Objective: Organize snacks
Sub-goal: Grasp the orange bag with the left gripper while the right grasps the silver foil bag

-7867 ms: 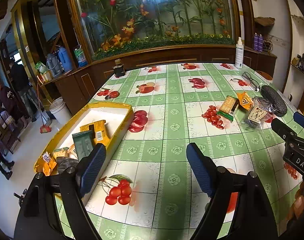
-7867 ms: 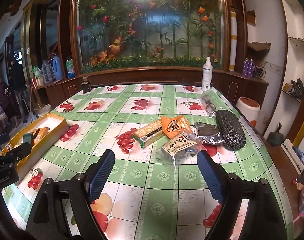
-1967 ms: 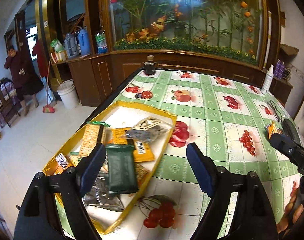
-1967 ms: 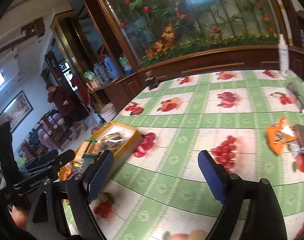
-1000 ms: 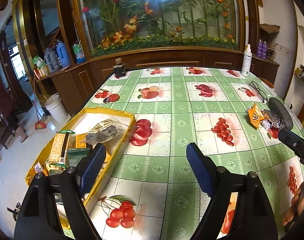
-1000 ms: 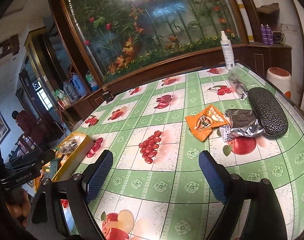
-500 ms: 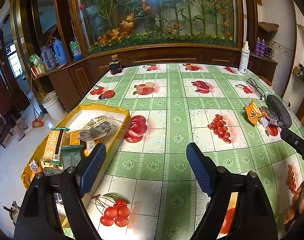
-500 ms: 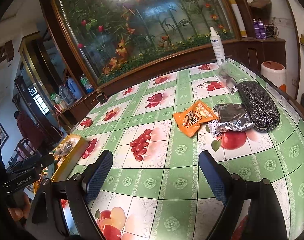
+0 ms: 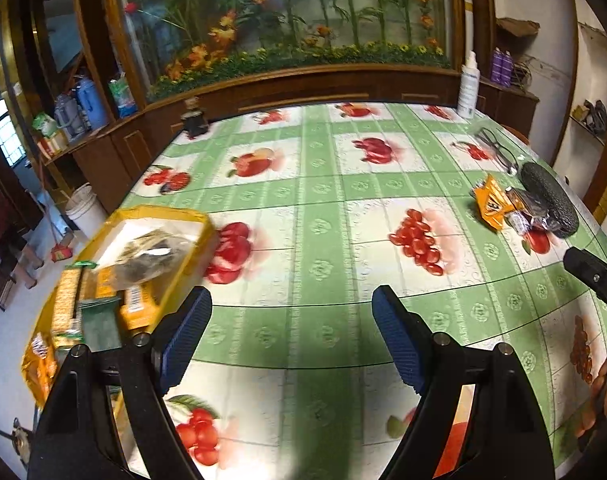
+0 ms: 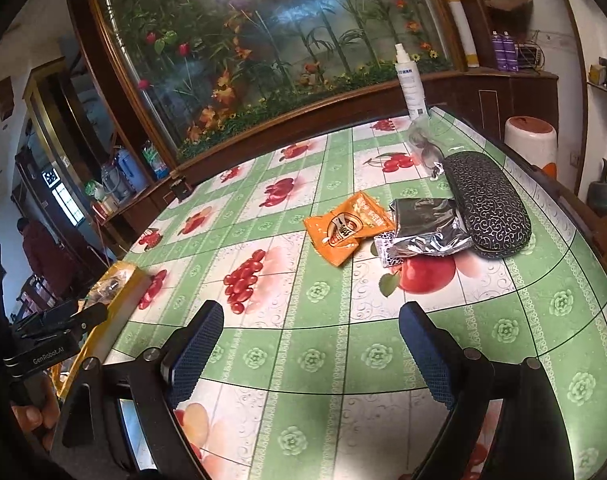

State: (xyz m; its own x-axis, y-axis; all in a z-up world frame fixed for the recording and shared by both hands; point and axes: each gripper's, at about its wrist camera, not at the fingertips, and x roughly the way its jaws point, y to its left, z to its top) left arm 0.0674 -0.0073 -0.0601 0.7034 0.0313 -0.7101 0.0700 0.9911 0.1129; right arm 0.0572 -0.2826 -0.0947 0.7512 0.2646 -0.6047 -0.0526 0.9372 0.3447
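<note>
An orange snack packet (image 10: 349, 228) and a silver-black foil packet (image 10: 425, 232) lie together on the fruit-print tablecloth, well ahead of my right gripper (image 10: 311, 350), which is open and empty. The same orange snack packet (image 9: 491, 204) shows far right in the left wrist view. A yellow tray (image 9: 175, 216) at the table's left edge holds several snack packs, among them a clear bag (image 9: 153, 250) and a green pack (image 9: 99, 322). My left gripper (image 9: 291, 332) is open with nothing between its fingers, just right of the tray. The yellow tray (image 10: 121, 272) appears small in the right wrist view.
A black patterned glasses case (image 10: 485, 206) lies beside the foil packet, with spectacles (image 10: 425, 148) and a white spray bottle (image 10: 411, 84) behind. A dark jar (image 9: 193, 120) stands at the far left corner. A person (image 10: 43, 256) stands in the room beyond.
Both grippers have edged forward and lower over the table. The two packets by the glasses case now sit nearer the right gripper; the tray has slid further left in the left view.
</note>
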